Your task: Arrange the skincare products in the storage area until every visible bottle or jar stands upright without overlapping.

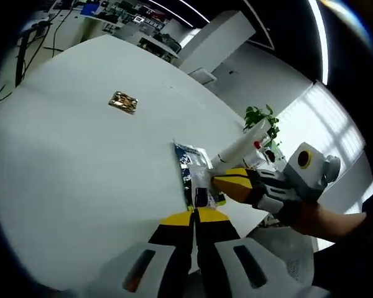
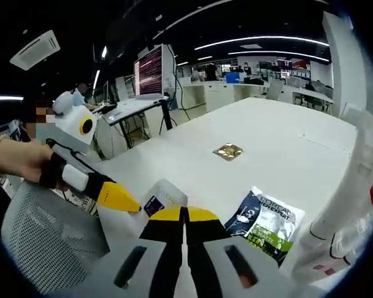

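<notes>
- Step in hand, as I judge it: the very start of sorting the skincare items at the near edge of the round white table (image 1: 81,161); nothing here is yet stood up in any storage spot.
- The left gripper (image 1: 194,218) has its yellow-tipped jaws pressed together with no gap and nothing between them, tips right at the flat dark-blue and green printed sachet (image 1: 196,177), which lies on the table edge.
- The right gripper (image 2: 185,215) is likewise clenched and empty, tips near the same sachet in its own view.
- In the left gripper view, the right gripper comes in from the right, its tips beside a tall white tube with red marking (image 1: 239,149), which leans rather than stands.
- Next move, in my view: loosen one gripper's jaws and take the leaning tube by its body to set it upright, clear of the sachet.
- Count: one sachet, one white tube, one small gold foil square (image 1: 123,102) lying well apart mid-table; a small white and purple-labelled packet (image 2: 161,197) lies by the left gripper's tip.
</notes>
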`<action>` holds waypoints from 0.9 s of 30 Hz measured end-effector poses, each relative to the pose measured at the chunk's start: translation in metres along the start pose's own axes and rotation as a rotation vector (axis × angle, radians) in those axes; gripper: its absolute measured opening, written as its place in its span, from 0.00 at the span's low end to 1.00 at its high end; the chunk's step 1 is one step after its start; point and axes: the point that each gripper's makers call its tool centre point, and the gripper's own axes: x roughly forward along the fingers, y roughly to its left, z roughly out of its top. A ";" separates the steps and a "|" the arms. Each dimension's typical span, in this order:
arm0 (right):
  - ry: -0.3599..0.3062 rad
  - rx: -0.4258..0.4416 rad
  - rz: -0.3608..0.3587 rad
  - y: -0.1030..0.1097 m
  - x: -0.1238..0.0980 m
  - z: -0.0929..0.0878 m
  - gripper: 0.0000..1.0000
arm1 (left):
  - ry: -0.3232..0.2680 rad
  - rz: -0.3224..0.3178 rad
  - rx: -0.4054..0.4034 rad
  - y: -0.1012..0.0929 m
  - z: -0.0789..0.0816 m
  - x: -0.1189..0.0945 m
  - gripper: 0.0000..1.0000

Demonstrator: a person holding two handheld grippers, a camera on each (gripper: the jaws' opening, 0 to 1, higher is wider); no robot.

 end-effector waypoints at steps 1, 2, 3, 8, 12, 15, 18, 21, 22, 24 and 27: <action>0.009 -0.008 -0.002 -0.001 0.003 -0.002 0.01 | 0.004 0.001 -0.005 0.001 0.000 0.001 0.00; 0.015 -0.011 -0.003 -0.004 0.005 -0.005 0.01 | 0.008 0.003 -0.009 0.003 -0.001 0.002 0.00; 0.019 -0.013 -0.003 -0.005 0.008 -0.007 0.01 | 0.012 0.007 -0.008 0.004 -0.001 0.004 0.00; 0.043 -0.003 -0.008 -0.011 0.020 -0.015 0.01 | 0.050 0.028 0.018 0.013 -0.001 0.014 0.00; 0.074 -0.014 -0.015 -0.014 0.029 -0.023 0.01 | 0.086 0.055 0.055 0.020 -0.002 0.019 0.00; 0.097 -0.025 -0.018 -0.017 0.035 -0.028 0.01 | 0.103 0.067 0.071 0.024 -0.001 0.023 0.00; 0.116 -0.035 -0.015 -0.020 0.041 -0.033 0.01 | 0.118 0.085 0.093 0.031 0.000 0.028 0.00; 0.138 -0.063 -0.011 -0.020 0.045 -0.036 0.01 | 0.134 0.101 0.115 0.036 0.000 0.031 0.00; 0.142 -0.070 -0.010 -0.019 0.045 -0.036 0.01 | 0.140 0.105 0.123 0.037 0.000 0.032 0.00; 0.156 -0.099 -0.008 -0.019 0.047 -0.039 0.01 | 0.152 0.120 0.157 0.038 -0.001 0.030 0.00; 0.174 -0.152 -0.010 -0.020 0.051 -0.043 0.01 | 0.165 0.134 0.187 0.038 -0.002 0.033 0.01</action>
